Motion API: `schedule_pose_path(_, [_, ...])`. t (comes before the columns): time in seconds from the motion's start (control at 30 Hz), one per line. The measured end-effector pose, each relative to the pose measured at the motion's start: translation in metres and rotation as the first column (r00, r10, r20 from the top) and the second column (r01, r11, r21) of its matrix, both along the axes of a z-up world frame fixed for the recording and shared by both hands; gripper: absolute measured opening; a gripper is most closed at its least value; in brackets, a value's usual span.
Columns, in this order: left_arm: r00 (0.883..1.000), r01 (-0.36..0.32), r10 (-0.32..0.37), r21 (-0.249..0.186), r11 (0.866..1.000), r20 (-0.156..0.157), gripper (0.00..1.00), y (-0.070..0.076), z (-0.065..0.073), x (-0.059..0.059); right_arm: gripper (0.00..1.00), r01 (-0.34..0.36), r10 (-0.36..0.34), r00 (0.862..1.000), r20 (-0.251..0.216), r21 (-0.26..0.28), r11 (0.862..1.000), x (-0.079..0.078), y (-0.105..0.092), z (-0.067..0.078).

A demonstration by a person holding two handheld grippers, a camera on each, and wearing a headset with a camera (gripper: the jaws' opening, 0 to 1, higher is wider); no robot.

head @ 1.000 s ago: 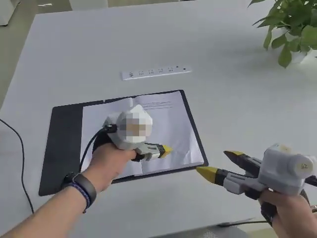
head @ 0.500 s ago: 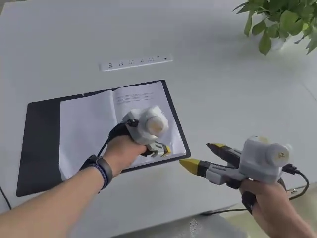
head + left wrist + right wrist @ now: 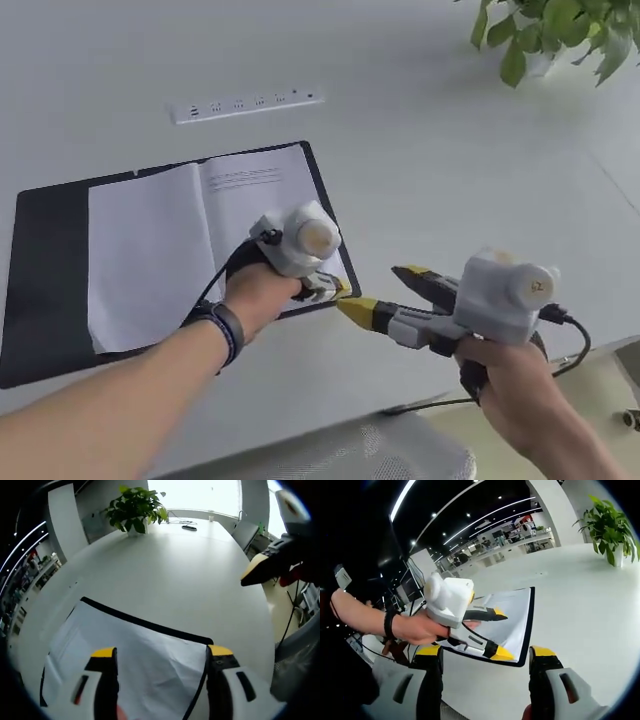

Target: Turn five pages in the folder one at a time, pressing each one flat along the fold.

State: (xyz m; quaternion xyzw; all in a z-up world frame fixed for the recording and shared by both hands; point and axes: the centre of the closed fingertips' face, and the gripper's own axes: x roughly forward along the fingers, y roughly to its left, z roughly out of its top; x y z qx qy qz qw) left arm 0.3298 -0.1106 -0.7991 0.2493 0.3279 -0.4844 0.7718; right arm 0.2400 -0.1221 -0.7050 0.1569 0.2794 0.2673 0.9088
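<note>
Now: the folder (image 3: 30, 300) lies open and flat on the worktop (image 3: 450, 150), under and just ahead of your left gripper (image 3: 161, 652). Its fingers stand well apart and grip nothing. The near outer corner of the right page (image 3: 265, 200) sits in the gap between them. You can't tell from these views whether either tip touches the paper.

Judged purpose: a set-up to pick up that corner. It is the part of the sheet farthest from the fold (image 3: 207, 225), so it should lift easiest, and one sheet can be peeled from the stack there. The fold itself lies behind the left fingers, back toward your wrist.

The right gripper (image 3: 380, 290) hovers over bare worktop, off the folder's edge. Its fingers are spread wide and empty, with the tips aimed at the same corner. They are near the left fingers but not touching them. It is probably parked there so it doesn't pin the sheet, yet can come in to press along the fold once the page is over.

The page is down, with no lift begun. How many pages have been turned can't be read from here.

Watch point: thin paper, and open fingers may catch two sheets at once.
</note>
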Motion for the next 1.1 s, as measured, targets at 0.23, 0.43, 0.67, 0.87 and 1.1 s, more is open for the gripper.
schedule_pose_path(0.23, [0.999, -0.018, 0.018, -0.010, 1.000, -0.043, 0.69, 0.003, -0.012, -0.002, 0.69, 0.007, -0.007, 1.000, -0.009, 0.005, 1.000, 0.001, -0.003, -0.003])
schedule_pose_path(0.43, [0.998, -0.034, 0.031, -0.048, 0.998, -0.060, 0.68, 0.005, -0.012, -0.002, 0.68, 0.014, -0.014, 1.000, -0.021, 0.014, 1.000, 0.000, -0.004, -0.006])
schedule_pose_path(0.67, [0.996, -0.055, 0.049, -0.084, 0.995, -0.073, 0.57, 0.011, -0.008, 0.003, 0.66, 0.018, -0.017, 1.000, -0.026, 0.035, 0.999, 0.002, -0.001, -0.009])
schedule_pose_path(0.87, [0.993, -0.090, 0.081, -0.101, 0.991, -0.088, 0.51, 0.014, -0.007, 0.005, 0.65, 0.014, -0.013, 1.000, -0.028, 0.039, 0.999, 0.004, 0.000, -0.010])
schedule_pose_path(1.1, [0.992, -0.095, 0.085, -0.114, 0.989, -0.088, 0.49, 0.014, -0.007, 0.005, 0.64, 0.015, -0.013, 1.000, -0.028, 0.052, 0.999, 0.011, -0.001, -0.011])
